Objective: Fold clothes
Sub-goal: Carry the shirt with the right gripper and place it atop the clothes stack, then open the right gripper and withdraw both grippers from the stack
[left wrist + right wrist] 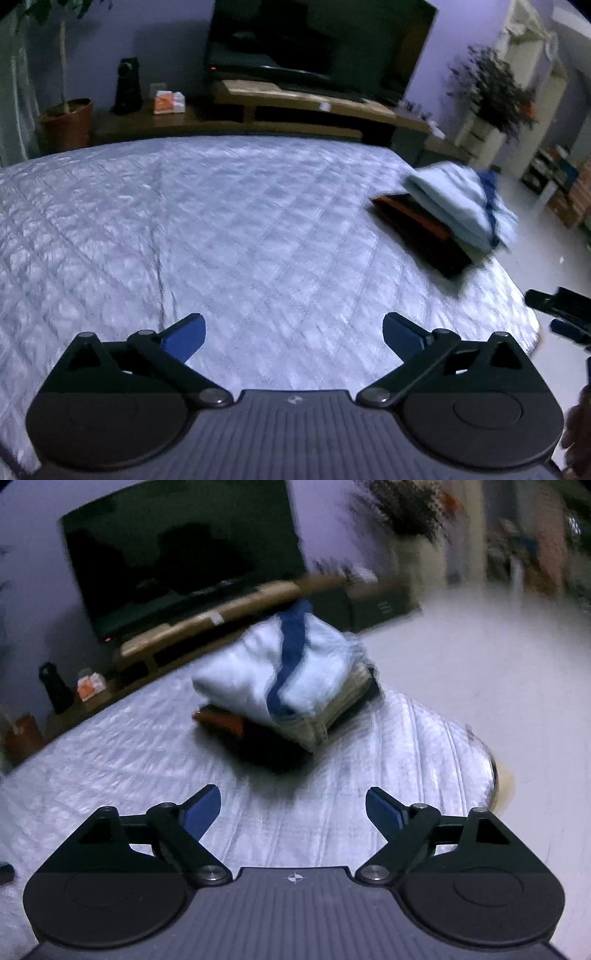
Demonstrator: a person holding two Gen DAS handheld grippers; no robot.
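A stack of folded clothes sits near the far right corner of the quilted bed. Its top piece is a pale blue garment with a dark blue stripe; dark and orange pieces lie under it. My left gripper hovers over the bare quilt, open, with nothing between its blue pads. My right gripper is open too, empty, a short way in front of the stack. Part of the right gripper shows at the right edge of the left wrist view.
Beyond the bed stands a low wooden TV bench with a large dark television. A potted plant is at the back left. Another plant and shelves stand at the right. Pale floor lies right of the bed.
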